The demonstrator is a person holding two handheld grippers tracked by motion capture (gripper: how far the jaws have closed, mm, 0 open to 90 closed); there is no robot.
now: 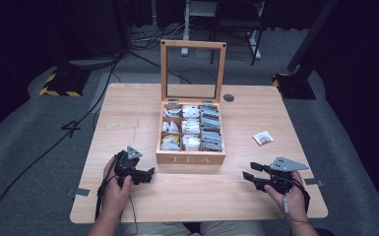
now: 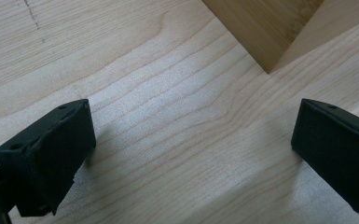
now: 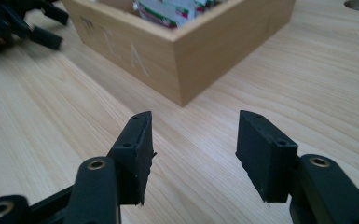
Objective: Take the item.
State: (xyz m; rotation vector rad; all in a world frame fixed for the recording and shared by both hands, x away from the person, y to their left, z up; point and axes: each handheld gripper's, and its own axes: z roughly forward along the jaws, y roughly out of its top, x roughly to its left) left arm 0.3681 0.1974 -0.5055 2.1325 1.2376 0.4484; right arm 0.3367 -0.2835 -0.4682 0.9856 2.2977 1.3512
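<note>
Now, at the table: you rest both tools on the wood in front of an open tea box, nothing in either.
Tea box [image 1: 191, 158]: it stands at the centre of the table [image 1: 128, 113], lid [image 1: 193, 45] swung upright at its 12 o'clock edge, "TEA" on the front wall facing you; its compartments are filled with tea packets [image 1: 191, 127].
Stray sachet [image 1: 263, 138]: one small white packet lies alone on the table at the box's 3 o'clock, well apart from it.
Left gripper [image 1: 150, 173]: you hold it at the box's 7 o'clock, near the front-left corner; in the left gripper view its jaws stand wide apart over bare wood, released and empty.
Right gripper [image 1: 250, 171]: you hold it at the box's 5 o'clock, jaws spread and empty, pointing toward the box's front-right corner.
Progress: the lid is up, so access looks done; no packet is gripped.
Left to do: judging by the scene, you have yet to reach for the stray sachet or a packet in the box; which one, I cannot tell.
</note>
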